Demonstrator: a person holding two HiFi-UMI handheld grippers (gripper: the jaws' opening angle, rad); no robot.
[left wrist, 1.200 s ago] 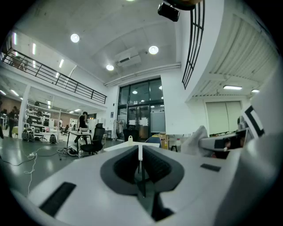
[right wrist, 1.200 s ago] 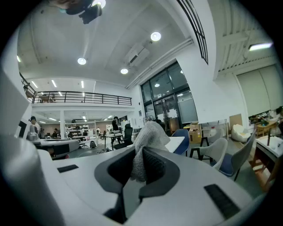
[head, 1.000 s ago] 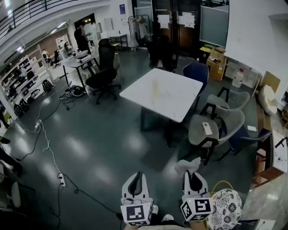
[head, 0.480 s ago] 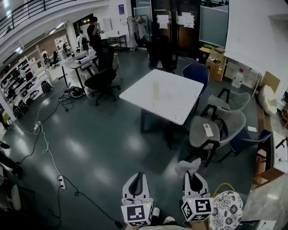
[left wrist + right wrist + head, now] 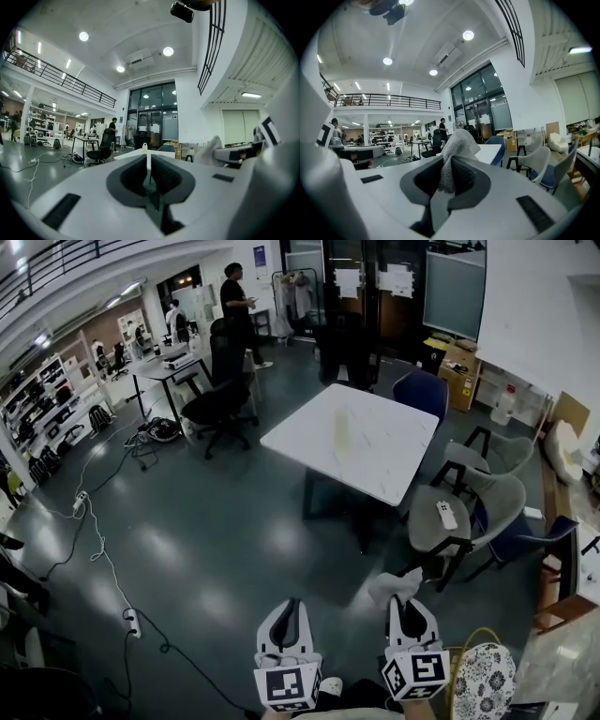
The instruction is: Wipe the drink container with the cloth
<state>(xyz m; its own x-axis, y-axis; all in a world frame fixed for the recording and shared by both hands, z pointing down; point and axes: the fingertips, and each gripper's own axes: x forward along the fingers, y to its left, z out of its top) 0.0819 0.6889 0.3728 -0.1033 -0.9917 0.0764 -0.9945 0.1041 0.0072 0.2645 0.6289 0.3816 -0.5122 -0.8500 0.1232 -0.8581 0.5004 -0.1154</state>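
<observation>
Table [image 5: 375, 442] now nearer; left gripper [image 5: 287, 606] level, fingers [image 5: 131, 174] closed empty; right gripper [image 5: 405, 603] pinches the cloth [image 5: 392, 585].

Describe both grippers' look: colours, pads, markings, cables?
Both match. Left gripper and right gripper: white moulded shells, dark grey ribbed pads lining the jaws, black rectangular slots on the shell. Each carries a white cube with black square markers at its rear. No cables visible.

Open floor [image 5: 216, 549] lies ahead up to the white table [image 5: 384, 451]; grey chairs [image 5: 427, 531] apparently crowd its right side.
</observation>
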